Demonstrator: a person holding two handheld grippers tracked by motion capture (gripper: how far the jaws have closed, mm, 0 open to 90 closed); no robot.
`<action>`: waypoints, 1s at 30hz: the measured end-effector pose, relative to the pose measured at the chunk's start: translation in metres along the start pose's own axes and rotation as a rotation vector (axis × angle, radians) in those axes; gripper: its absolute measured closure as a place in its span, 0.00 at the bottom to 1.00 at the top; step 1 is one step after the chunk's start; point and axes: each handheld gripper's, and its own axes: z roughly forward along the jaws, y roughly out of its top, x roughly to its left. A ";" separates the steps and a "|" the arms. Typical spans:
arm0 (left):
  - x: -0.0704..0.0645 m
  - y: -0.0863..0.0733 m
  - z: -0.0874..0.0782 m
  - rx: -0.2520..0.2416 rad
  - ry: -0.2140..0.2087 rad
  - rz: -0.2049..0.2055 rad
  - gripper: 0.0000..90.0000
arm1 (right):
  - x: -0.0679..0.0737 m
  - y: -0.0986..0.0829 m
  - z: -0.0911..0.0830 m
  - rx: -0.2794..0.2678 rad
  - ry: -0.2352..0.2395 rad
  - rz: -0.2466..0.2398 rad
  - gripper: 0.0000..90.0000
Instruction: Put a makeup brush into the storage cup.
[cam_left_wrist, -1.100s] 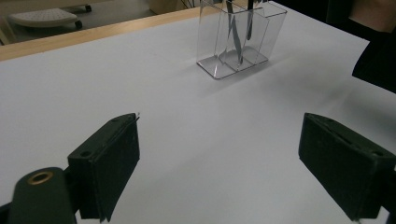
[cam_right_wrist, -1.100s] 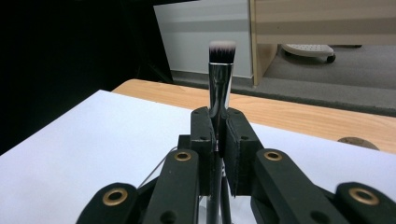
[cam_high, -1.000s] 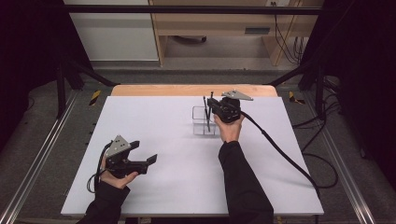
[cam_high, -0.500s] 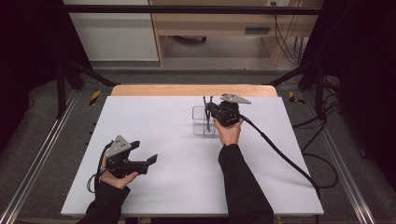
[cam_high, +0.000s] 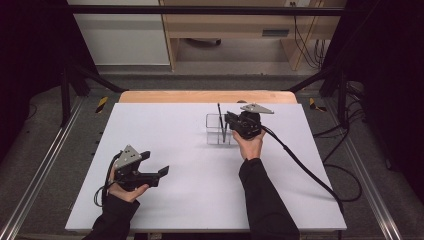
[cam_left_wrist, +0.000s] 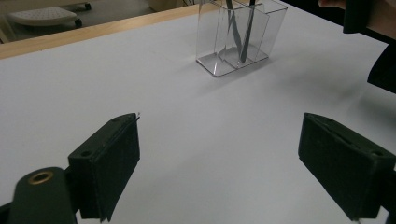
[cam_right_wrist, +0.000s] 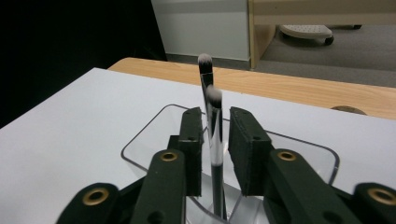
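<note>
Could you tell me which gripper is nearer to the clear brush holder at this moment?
The right. The right gripper sits directly over the clear brush holder, its jaws either side of a makeup brush standing in it. The left gripper rests far off, near the table's front left.

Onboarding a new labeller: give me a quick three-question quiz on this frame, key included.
1. True or false: the left gripper holds a brush.
2. Multiple choice: the two black-handled makeup brushes stand in (A) a white ceramic mug, (B) the clear plastic compartmented holder, (C) a cardboard box.
3. Short answer: in the right gripper view, what sits between the jaws of the right gripper, and are the jaws closed on it?

Key:
1. False; its jaws are wide apart over the bare white table.
2. B.
3. The nearer brush's silver and black shaft; there is a visible gap on the right side, so it is not clamped yet.
</note>
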 end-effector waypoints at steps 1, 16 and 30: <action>0.000 0.000 0.000 0.001 0.000 0.001 0.13 | 0.001 0.000 -0.005 -0.001 0.001 0.000 0.74; 0.001 -0.001 0.000 0.001 0.005 -0.004 0.13 | 0.004 -0.011 -0.043 0.022 0.048 -0.051 0.28; 0.005 -0.002 0.000 0.001 0.012 -0.013 0.11 | 0.003 -0.026 -0.074 0.010 0.082 -0.060 0.14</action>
